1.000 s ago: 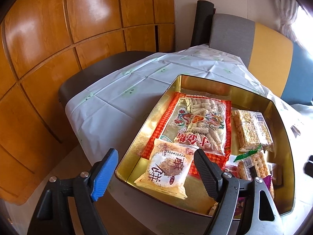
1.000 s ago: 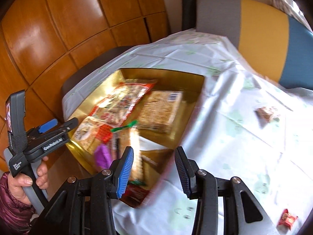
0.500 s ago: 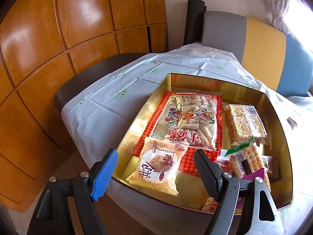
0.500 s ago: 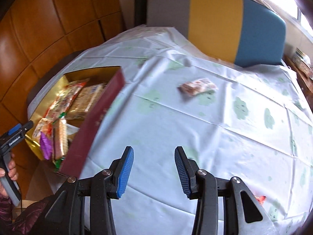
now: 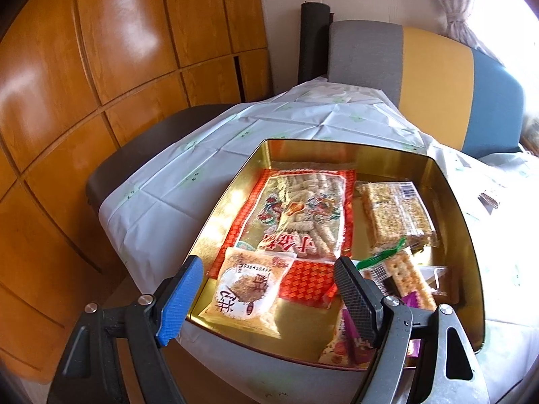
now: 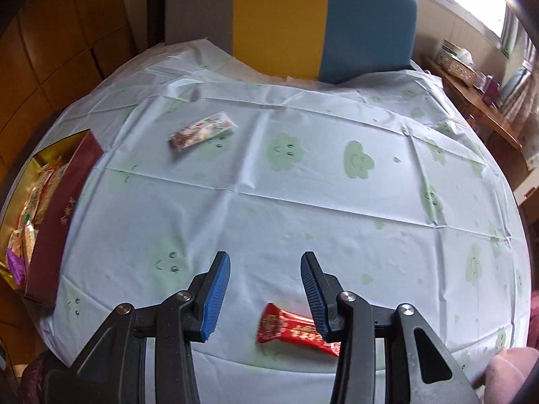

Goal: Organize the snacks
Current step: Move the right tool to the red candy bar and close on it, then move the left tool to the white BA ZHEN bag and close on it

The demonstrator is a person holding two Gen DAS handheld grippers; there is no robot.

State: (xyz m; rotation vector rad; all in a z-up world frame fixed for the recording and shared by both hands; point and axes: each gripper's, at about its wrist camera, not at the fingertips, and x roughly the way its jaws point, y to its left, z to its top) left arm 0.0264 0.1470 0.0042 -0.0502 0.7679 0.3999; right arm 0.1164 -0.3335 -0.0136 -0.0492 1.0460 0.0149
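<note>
From the left wrist, the left gripper [image 5: 266,294] hangs spread wide, grasping nothing, over the gold tin [image 5: 451,195] of snacks. From the right wrist, the right gripper [image 6: 266,294] gapes over a red packet [image 6: 289,331] at five o'clock; a pale packet [image 6: 202,131] lies at eleven.

tin [image 5: 451,202] packed | cloth [image 6: 303,202] open | red packet [image 6: 293,331] near right claw [image 6: 266,289]

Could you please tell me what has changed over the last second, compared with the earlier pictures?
The right gripper swung away from the gold tin, to its right across the tablecloth, and now hangs open above a red snack packet. A pale packet lies farther out. Nothing was gripped or released. The left gripper stayed open near the tin, whose snacks did not move.
</note>
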